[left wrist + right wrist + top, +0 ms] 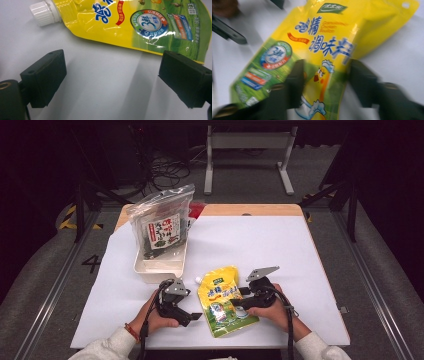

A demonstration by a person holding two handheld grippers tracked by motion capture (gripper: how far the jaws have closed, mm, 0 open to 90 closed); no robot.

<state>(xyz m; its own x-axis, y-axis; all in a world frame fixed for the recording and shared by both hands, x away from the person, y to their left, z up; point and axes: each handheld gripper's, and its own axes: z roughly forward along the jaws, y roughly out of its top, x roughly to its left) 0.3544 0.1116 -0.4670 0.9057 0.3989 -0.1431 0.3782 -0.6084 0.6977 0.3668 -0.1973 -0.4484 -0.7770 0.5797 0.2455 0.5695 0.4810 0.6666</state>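
I see the yellow pouch [224, 300] lying flat on the white sheet [280, 255] near the front edge of the table, and I take it as my landmark. Its white screw cap [198, 280] points up and to the left, toward the white tray [150, 272] that sits beyond the pouch on the left. A clear bag of dark green stuff [161, 222] stands upright in that tray, leaning on its back wall.

My right gripper [239, 299] is at the pouch's right edge. In the right gripper view its two jaws stand on either side of the pouch's lower printed part [322, 50], one over the face and one past the edge, close against it. The picture there is blurred, so I cannot tell whether the jaws actually press the pouch or just straddle it.

My left gripper [192, 316] sits just left of the pouch, near its lower left side. In the left gripper view its jaws are spread wide with only bare sheet between them, and the pouch [140, 23] lies just ahead of the tips, cap [45, 12] to the left, not touched.
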